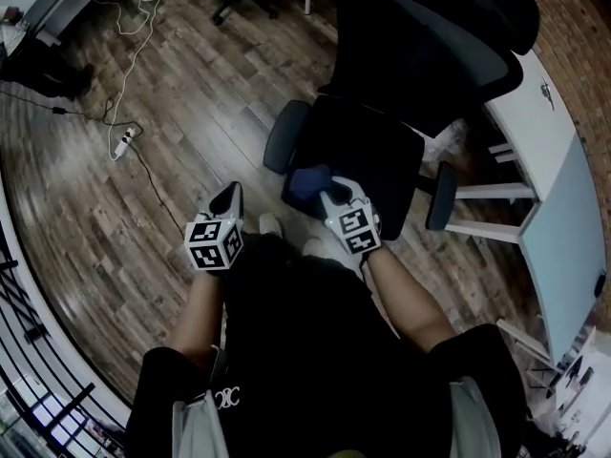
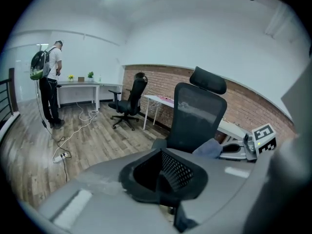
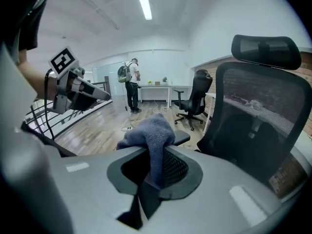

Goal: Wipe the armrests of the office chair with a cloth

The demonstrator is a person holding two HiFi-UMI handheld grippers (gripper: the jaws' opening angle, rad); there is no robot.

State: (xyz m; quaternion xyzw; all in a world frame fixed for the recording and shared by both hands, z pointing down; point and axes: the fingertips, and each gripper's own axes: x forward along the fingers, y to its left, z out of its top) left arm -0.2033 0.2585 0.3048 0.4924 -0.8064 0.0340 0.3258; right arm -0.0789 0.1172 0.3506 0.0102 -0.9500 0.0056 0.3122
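Note:
The black office chair (image 1: pixel 410 65) stands right in front of me, its seat facing me. Its left armrest (image 1: pixel 284 136) and right armrest (image 1: pixel 441 197) flank the seat. My right gripper (image 1: pixel 329 195) is over the seat's front edge, shut on a blue-grey cloth (image 1: pixel 307 181). In the right gripper view the cloth (image 3: pixel 151 133) hangs out of the gripper (image 3: pixel 153 177), just in front of the left armrest (image 3: pixel 181 138). My left gripper (image 1: pixel 232 197) is left of the chair over the floor, shut and holding nothing; its own view shows the gripper (image 2: pixel 168 179) with the chair (image 2: pixel 195 116) beyond.
A white desk (image 1: pixel 549 189) against a brick wall is to the chair's right. A second office chair (image 2: pixel 129 104) and a far desk (image 2: pixel 78 84) with a person (image 2: pixel 48 82) stand across the wooden floor. Cables and a power strip (image 1: pixel 122 143) lie at left; a railing (image 1: pixel 29 322) runs there.

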